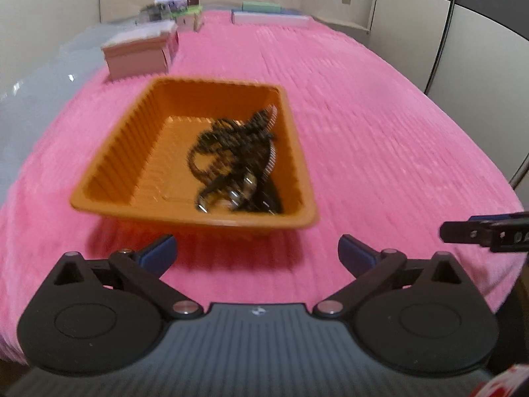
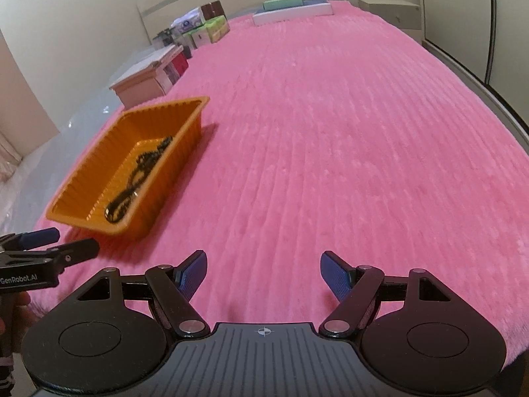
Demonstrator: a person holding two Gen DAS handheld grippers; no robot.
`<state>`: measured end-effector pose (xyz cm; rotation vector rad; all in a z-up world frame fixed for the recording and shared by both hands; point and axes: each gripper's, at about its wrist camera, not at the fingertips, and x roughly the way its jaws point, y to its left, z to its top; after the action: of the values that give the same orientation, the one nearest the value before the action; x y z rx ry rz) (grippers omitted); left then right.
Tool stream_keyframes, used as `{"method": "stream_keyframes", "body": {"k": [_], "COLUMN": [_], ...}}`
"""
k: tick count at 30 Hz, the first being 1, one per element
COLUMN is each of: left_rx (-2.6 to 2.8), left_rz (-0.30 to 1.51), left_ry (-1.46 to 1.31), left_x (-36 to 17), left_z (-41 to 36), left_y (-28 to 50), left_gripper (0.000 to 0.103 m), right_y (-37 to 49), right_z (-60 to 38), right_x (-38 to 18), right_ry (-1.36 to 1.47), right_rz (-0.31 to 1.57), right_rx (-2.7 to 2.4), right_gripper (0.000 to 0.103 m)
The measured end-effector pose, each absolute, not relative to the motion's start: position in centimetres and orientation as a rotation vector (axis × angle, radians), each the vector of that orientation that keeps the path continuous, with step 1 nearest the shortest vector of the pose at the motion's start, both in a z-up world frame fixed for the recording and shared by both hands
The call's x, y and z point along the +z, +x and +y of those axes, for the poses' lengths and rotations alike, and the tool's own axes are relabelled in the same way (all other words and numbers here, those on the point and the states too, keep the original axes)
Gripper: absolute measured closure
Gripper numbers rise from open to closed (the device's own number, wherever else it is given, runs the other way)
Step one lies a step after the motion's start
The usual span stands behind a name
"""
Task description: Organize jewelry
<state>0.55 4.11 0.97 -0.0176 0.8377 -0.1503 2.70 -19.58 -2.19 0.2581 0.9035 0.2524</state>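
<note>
While both grippers' fingers stand open and empty, black beaded jewelry lies in the ribbed orange plastic tray.

An orange tray with ribbed walls sits on a bright pink bed cover with a ribbed pattern. The jewelry in it is black with silvery bits. The fingers have blue pads on black arms. A pale pink box stands near the cover's edge.
</note>
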Motion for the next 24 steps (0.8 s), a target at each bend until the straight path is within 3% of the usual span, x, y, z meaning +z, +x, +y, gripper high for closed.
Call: {"method": "stream_keyframes", "body": {"k": [24], "left_rx": [-0.084], "left_rz": [0.926], "left_ry": [-0.041], "left_x": [-1.0], "left_z": [0.4], "left_y": [-1.2], "left_gripper": [0.001], "right_y": [1.2], "right_z": [-18.6], "right_x": [-3.2], "right_ry": [0.195], "right_rz": [0.952], "right_rx": [0.256], "right_gripper": [0.028]}}
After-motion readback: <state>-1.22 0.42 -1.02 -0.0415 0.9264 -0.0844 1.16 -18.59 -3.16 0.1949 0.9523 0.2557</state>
